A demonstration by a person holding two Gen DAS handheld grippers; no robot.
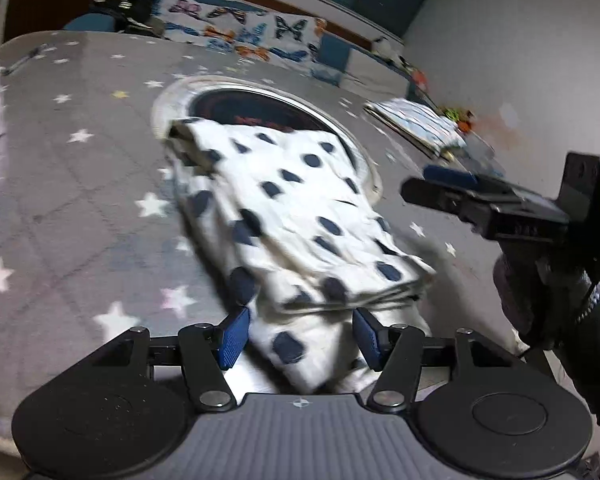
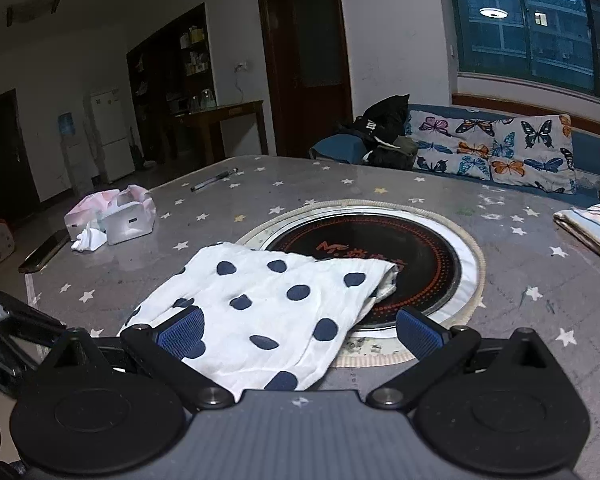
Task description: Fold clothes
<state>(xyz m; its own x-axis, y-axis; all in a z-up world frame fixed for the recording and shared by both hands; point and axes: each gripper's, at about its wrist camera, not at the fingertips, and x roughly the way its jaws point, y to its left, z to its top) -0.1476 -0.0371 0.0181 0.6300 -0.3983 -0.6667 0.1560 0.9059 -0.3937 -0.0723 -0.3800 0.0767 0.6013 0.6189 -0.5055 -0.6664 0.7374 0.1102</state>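
A folded white cloth with dark blue dots (image 1: 296, 216) lies on the grey star-patterned table (image 1: 80, 184), its far end over the round black hotplate (image 1: 256, 114). My left gripper (image 1: 300, 334) is open, its blue pads on either side of the cloth's near end, not pinching it. In the right wrist view the same cloth (image 2: 276, 304) lies flat, partly over the hotplate (image 2: 416, 264). My right gripper (image 2: 298, 330) is open above the cloth's near edge. The right gripper also shows in the left wrist view (image 1: 440, 188), held by a gloved hand.
A tissue box with pink wrapping (image 2: 112, 216), a phone (image 2: 44, 250) and a pen (image 2: 214, 181) lie at the table's far left. A folded striped cloth (image 2: 592, 226) lies at the right edge. A butterfly-print sofa (image 2: 496, 148) stands behind the table.
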